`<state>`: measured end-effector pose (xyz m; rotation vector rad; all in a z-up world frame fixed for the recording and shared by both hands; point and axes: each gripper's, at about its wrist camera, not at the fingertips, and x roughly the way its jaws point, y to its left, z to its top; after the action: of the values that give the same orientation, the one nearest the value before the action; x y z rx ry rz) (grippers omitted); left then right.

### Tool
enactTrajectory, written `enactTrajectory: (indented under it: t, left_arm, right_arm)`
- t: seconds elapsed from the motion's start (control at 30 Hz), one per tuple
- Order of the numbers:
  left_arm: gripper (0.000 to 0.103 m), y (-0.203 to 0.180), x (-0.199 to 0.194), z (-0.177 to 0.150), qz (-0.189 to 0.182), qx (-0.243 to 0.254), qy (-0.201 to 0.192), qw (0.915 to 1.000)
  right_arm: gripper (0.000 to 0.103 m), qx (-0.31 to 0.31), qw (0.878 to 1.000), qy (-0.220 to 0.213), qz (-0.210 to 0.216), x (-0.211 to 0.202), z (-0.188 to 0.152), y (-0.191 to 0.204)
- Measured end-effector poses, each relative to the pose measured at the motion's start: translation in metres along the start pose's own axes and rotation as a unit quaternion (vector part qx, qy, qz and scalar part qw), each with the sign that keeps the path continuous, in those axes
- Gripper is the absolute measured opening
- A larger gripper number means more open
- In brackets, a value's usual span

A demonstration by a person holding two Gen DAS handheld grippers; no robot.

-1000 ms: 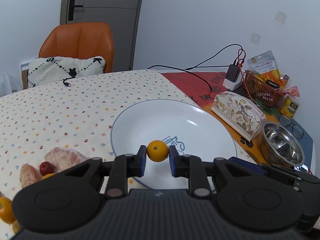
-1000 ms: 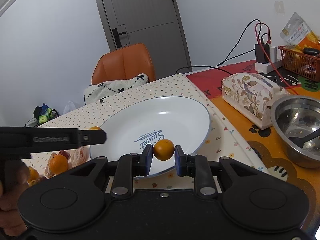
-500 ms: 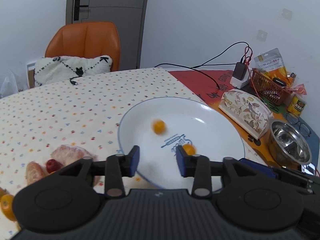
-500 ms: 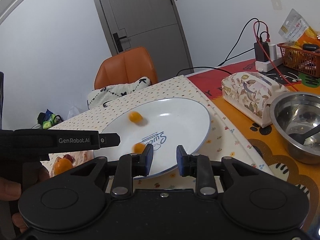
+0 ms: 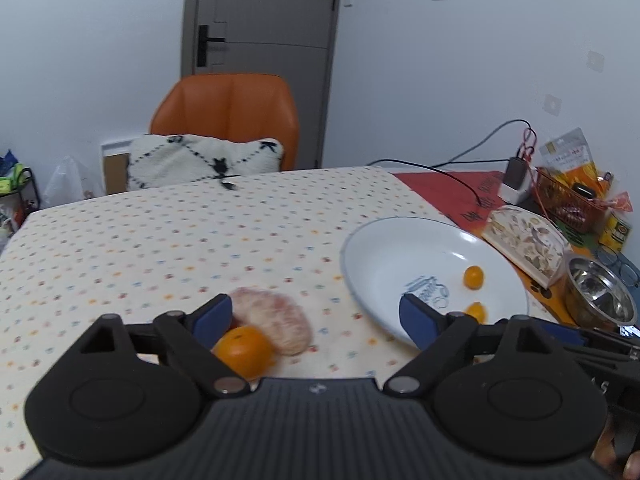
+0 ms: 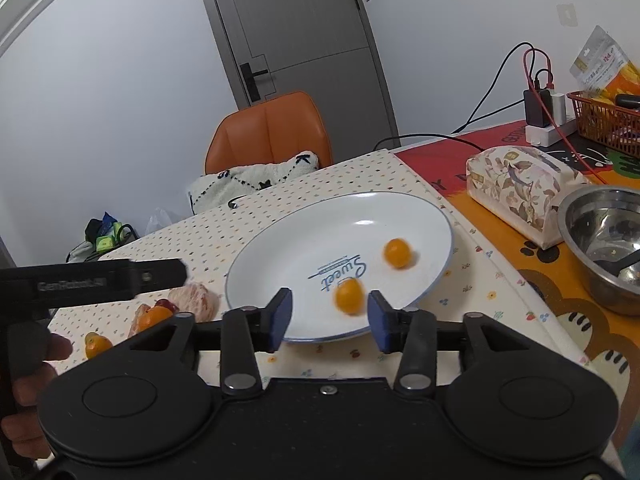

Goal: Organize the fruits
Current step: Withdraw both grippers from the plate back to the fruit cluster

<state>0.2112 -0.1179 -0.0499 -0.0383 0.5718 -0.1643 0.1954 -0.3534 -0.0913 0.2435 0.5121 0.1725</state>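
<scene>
On the white plate [image 6: 436,216] near the tablecloth's right edge, two small orange fruits [image 6: 397,253] freshly dropped, loose for sorting. Right gripper [image 6: 329,315] opening, empty, nearer fruit [image 6: 349,296] just beyond; left gripper [image 5: 316,316] spreading wide over unsorted pile [image 5: 244,350] at near-left edge.

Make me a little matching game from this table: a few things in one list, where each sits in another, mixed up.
Things:
1. two small orange fruits
2. peeled pink citrus piece
3. steel bowl
4. black-and-white cushion

Places:
A. on the orange chair
B. on the dotted tablecloth, left of the plate
C. in the white plate
D. right of the plate, beside the floral box

Pairs: 1-C, 2-B, 3-D, 4-A
</scene>
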Motion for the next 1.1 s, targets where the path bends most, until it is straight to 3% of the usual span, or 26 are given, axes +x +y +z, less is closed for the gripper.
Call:
enactTrajectory:
  t: [0.1,0.27,0.47,0.6,1.1]
  left_arm:
    - [0.091,0.013,-0.011,-0.006,0.012,0.0,-0.003,0.9999]
    - [0.091,0.038,-0.028,-0.016,0.015,-0.026,-0.003,0.9995]
    - [0.093,0.061,-0.042,-0.032,0.028,-0.036,0.0,0.999]
    - [0.098,0.075,-0.05,-0.04,0.029,-0.053,0.002,0.9982]
    - [0.099,0.123,-0.071,-0.068,0.044,-0.083,0.018,0.9954]
  right_arm:
    - [0.052,-0.005,1.0,-0.001,-0.001,-0.003,-0.002,0.009]
    - [0.08,-0.017,1.0,-0.008,0.005,-0.009,-0.005,0.025]
    - [0.098,-0.03,0.999,-0.014,0.001,-0.014,-0.009,0.043]
    - [0.102,-0.041,0.999,-0.011,0.002,-0.016,-0.013,0.054]
    - [0.103,-0.072,0.996,0.028,0.041,-0.013,-0.029,0.1]
